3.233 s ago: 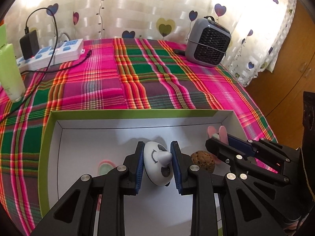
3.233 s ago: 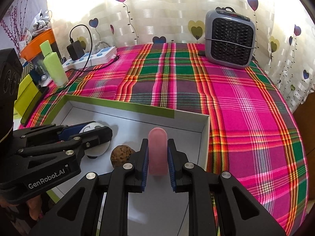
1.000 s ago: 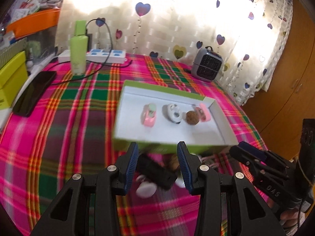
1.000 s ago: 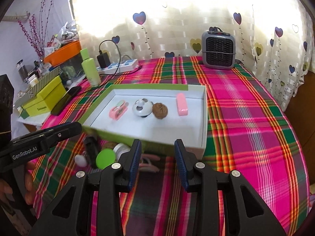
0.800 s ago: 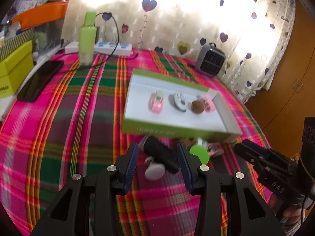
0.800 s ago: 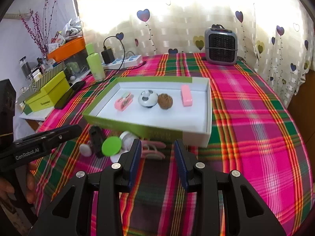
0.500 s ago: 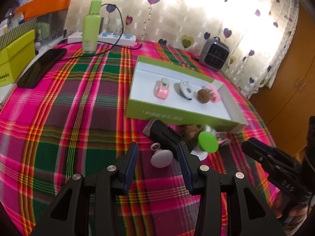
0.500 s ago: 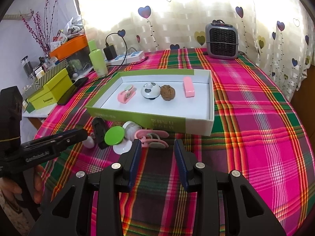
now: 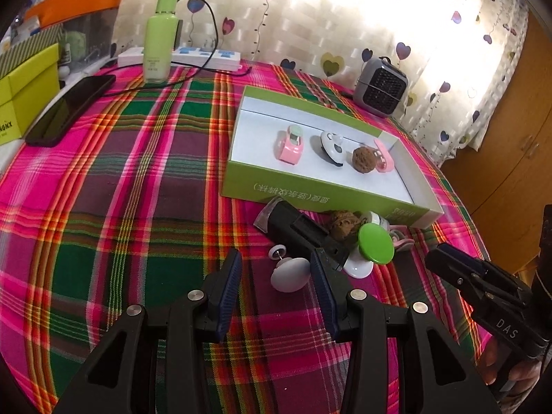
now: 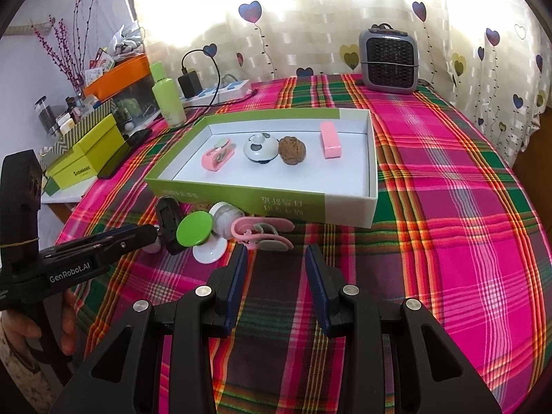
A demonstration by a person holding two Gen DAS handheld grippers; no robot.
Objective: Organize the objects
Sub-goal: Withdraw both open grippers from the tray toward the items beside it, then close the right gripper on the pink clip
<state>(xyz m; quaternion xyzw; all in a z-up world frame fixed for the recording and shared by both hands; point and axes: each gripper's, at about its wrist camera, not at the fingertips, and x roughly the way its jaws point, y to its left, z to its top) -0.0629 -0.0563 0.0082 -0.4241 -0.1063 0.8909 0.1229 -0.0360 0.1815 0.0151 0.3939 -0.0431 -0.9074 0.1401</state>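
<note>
Both my left gripper [image 9: 276, 272] and right gripper [image 10: 276, 265] hang partly open and empty above the plaid bench [image 10: 448, 207], white knob [image 9: 289, 277] loose beside the green-sided box [image 10: 293, 203].

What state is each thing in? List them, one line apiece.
green box: open, no lid on it
pink eraser: flat inside the box
walnut: in the box, next to the panda toy
pink car: in the box
white knob: on the cloth, between the open jaws of the left gripper
right gripper: open, empty
charger: plugged into the power strip
</note>
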